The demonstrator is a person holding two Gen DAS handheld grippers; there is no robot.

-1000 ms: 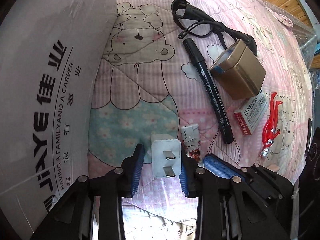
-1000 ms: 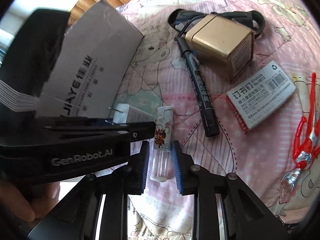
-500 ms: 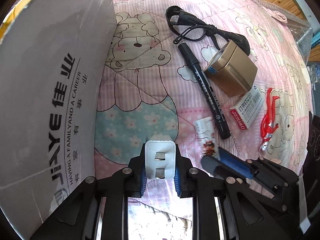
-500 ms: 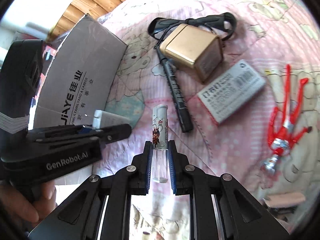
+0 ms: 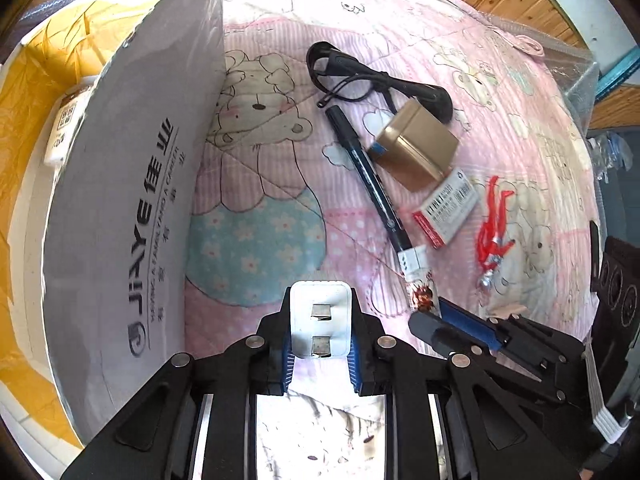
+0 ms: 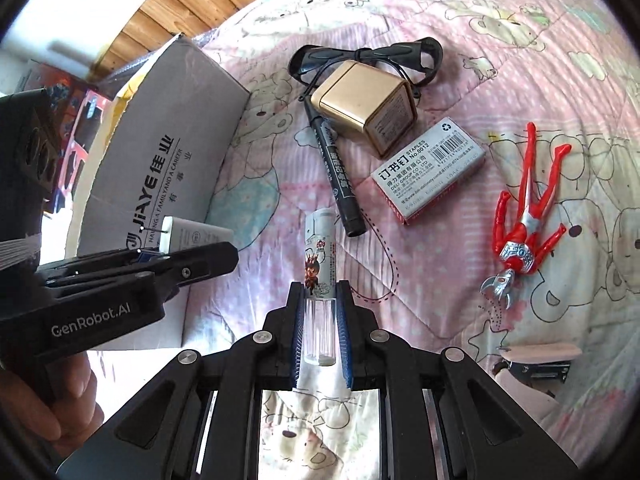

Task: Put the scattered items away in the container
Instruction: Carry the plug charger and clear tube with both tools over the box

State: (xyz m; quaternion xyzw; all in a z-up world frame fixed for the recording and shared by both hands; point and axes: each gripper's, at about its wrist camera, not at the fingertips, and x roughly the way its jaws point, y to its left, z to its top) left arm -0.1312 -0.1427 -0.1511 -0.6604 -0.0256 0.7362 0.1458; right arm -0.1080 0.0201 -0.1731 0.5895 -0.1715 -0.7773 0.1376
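Now both loads are up: your left hand-held gripper point(image 5: 319, 344) clamps the white charger plug point(image 5: 320, 320), the right hand-held gripper point(image 6: 319, 320) pinches the glue stick point(image 6: 319, 280). Carry them above the bed, clear the cardboard box point(image 5: 120, 208) wall, release inside.

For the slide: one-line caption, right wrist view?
Right tool grips a glue stick above the quilt; marker, staples box, toy figure remain.

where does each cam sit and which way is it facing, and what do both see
Left wrist: on the left gripper, facing forward over the pink quilt; fingers clamp a white charger; cardboard box at left.
Right wrist: on the right gripper, clamping a glue stick; a hand shows.
Shared: black marker, gold tin, staples box, red figure.
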